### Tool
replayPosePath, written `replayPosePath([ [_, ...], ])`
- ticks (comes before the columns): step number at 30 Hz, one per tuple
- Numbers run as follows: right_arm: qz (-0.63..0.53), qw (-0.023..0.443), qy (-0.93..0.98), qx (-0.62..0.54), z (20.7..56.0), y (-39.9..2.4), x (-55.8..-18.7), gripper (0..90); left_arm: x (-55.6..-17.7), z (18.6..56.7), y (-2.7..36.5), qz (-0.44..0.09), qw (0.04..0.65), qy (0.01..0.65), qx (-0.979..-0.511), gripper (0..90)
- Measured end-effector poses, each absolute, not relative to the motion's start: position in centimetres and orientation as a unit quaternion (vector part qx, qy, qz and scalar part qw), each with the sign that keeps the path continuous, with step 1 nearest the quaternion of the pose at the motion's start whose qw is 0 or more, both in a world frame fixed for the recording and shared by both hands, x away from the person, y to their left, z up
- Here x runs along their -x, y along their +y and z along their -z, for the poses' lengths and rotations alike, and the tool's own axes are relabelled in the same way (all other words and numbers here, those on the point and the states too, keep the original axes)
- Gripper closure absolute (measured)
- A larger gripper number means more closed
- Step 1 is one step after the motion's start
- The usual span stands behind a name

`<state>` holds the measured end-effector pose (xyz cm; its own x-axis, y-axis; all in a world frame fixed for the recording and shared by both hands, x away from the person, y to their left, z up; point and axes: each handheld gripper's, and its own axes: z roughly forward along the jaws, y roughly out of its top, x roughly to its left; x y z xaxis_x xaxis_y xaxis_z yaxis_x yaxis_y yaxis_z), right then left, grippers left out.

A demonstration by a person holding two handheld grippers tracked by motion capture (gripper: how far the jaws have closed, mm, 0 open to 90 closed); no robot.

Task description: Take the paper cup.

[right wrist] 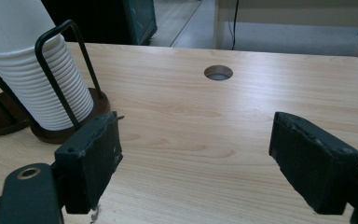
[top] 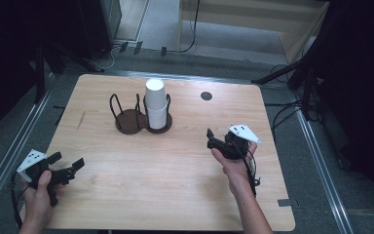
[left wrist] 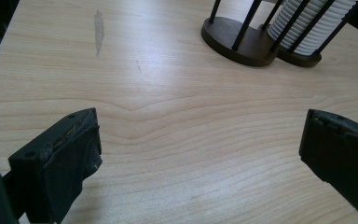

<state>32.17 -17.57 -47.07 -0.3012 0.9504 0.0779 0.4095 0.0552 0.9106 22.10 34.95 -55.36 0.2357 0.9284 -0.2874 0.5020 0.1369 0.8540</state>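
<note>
A stack of white paper cups [top: 156, 102] stands upright in the right ring of a dark two-ring wire holder [top: 130, 122] at the back middle of the wooden table [top: 175, 190]. The holder's left ring is bare. My left gripper [top: 69, 162] hovers by the table's near left corner, open, with only wood between its jaws [left wrist: 200, 140]. The holder [left wrist: 235, 39] and cups [left wrist: 307, 23] lie far ahead of it. My right gripper [top: 210, 138] is right of the holder, open and holding nothing [right wrist: 196, 154]. The cup stack [right wrist: 32, 84] is ahead at its left.
A round cable hole [top: 206, 96] sits in the tabletop behind the right gripper, also seen ahead of its jaws [right wrist: 218, 73]. A dark streak [left wrist: 99, 30] marks the wood at the left. Black stands and cables ring the table on the grey floor.
</note>
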Motion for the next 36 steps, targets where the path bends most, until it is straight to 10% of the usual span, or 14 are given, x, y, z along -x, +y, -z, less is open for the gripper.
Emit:
replayPosePath([
  [36,-0.467,0.274,0.688,-0.484,45.9,-11.1,-35.9,16.5,-22.2,55.4,35.2,-0.216,0.494,0.577,-0.613,0.0],
])
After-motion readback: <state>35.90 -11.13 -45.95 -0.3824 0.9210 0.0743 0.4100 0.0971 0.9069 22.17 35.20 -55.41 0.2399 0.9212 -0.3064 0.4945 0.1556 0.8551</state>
